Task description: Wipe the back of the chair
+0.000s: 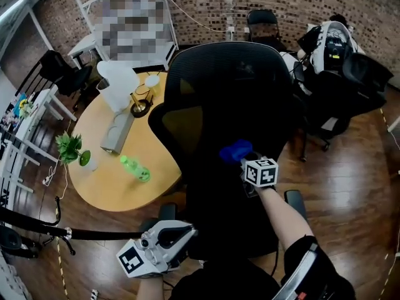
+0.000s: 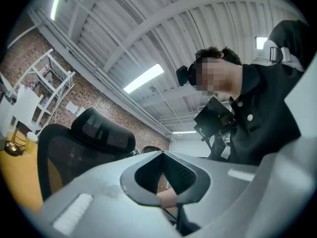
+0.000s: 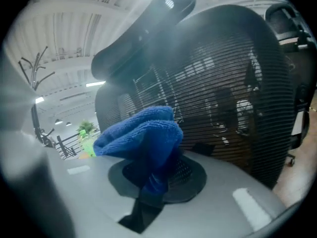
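Blue and soft, the cloth (image 3: 141,133) is bunched up in my right gripper (image 3: 161,175). Those two jaws pinch it tight, and most of it puffs out past the tips. Right in front of those jaws is the chair back (image 3: 228,88). It is black mesh with thin lines across it. The cloth is very close to the mesh, about halfway down, but I can't tell if it touches. The headrest (image 3: 143,29) sits up above those jaws.

My left gripper (image 2: 162,157) has its jaws pressed together, with nothing between them. They tip upward, toward the ceiling. The chair is off to the left of them, and the person holding me leans in from the right. In the head view this gripper sits low, behind the bottom of the chair, well apart from my right one.

Past the chair, to the left of my right jaws, is a round wooden table (image 1: 112,186). A green bottle (image 1: 134,167) lies on it, and a small plant (image 1: 70,147) stands near its edge.
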`<state>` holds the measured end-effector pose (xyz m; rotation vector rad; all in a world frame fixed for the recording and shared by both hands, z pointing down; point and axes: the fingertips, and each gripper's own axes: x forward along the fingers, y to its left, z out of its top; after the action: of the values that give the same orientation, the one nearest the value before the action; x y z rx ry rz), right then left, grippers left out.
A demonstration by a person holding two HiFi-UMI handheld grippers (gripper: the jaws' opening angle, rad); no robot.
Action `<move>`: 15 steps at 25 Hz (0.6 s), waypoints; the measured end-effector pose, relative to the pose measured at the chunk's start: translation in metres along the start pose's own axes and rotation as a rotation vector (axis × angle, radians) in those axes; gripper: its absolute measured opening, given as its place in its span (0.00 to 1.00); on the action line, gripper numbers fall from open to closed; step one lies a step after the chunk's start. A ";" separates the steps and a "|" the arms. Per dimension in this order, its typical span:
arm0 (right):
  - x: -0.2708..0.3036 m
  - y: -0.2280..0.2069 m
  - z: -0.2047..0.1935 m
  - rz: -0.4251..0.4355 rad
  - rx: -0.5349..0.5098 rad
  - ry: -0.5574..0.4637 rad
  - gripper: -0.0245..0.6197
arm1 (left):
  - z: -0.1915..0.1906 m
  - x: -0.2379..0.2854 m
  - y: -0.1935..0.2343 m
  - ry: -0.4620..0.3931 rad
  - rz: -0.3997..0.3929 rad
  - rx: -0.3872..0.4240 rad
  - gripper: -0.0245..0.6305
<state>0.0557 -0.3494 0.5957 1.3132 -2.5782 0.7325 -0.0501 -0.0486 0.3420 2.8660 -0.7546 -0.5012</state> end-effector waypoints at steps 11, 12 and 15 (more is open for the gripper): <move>-0.093 -0.134 0.007 -0.282 0.090 -0.051 0.12 | -0.018 0.046 -0.008 0.029 -0.127 -0.053 0.04; -0.099 -0.141 0.007 -0.298 0.089 -0.050 0.12 | -0.020 0.049 -0.007 0.030 -0.134 -0.057 0.04; -0.118 -0.162 0.007 -0.350 0.090 -0.042 0.12 | -0.022 0.057 -0.008 0.032 -0.152 -0.071 0.04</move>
<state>0.2556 -0.3486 0.6054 1.7616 -2.2742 0.7656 0.0081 -0.0692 0.3448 2.8707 -0.5055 -0.4884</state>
